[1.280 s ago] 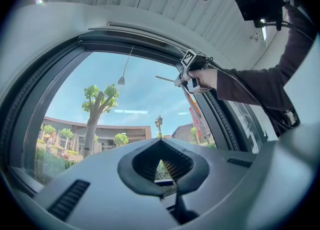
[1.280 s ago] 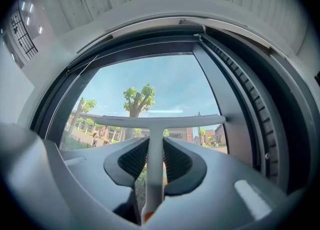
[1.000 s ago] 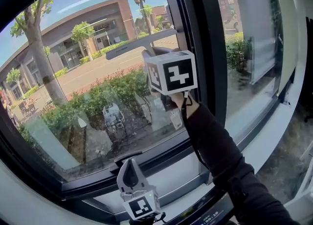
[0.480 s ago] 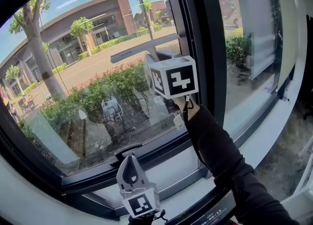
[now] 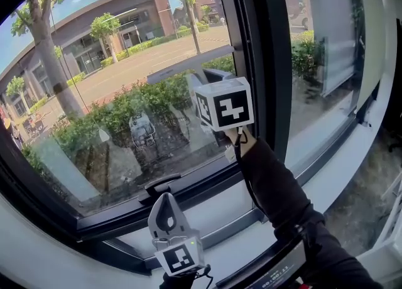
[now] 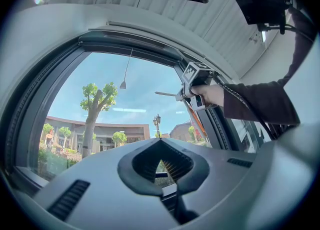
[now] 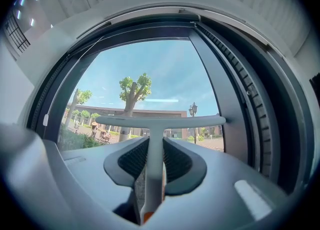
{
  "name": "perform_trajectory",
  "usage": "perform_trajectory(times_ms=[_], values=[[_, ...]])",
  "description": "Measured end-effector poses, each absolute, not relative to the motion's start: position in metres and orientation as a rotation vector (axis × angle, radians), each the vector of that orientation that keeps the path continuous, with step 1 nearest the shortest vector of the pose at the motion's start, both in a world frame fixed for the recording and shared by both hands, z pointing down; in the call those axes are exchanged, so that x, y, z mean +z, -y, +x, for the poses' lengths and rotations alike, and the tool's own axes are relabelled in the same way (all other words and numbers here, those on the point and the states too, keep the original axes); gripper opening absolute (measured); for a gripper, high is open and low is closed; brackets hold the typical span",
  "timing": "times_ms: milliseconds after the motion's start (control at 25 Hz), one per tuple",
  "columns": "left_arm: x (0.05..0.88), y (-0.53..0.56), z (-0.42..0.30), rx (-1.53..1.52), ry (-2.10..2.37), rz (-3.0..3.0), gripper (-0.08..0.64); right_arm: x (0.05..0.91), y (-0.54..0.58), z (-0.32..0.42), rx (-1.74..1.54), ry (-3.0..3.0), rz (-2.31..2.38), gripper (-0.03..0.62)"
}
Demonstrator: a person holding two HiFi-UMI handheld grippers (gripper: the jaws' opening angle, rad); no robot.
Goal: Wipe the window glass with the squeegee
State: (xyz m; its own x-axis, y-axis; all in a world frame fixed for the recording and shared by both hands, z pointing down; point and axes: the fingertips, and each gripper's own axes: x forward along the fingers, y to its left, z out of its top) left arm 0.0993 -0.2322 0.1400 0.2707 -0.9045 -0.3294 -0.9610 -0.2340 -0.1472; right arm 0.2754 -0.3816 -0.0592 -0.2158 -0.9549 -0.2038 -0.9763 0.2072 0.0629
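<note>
I hold the right gripper clamped on the handle of the squeegee, whose blade lies level across the window glass just beyond the jaws, with more pane below it down to the frame; the left gripper, closed and empty, sits low, well apart.

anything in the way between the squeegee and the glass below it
Nothing visible. The squeegee, gripped in the right tool, has bare glass under its blade down to the bottom frame.
</note>
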Motion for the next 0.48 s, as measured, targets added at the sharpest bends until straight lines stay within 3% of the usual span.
perform_trajectory(times_ms=[480], values=[[0.145,0.231,0.103,0.235,-1.699,-2.241,-0.005,-0.02,0.386,0.275,0.205,-2.354,-1.919,0.081]])
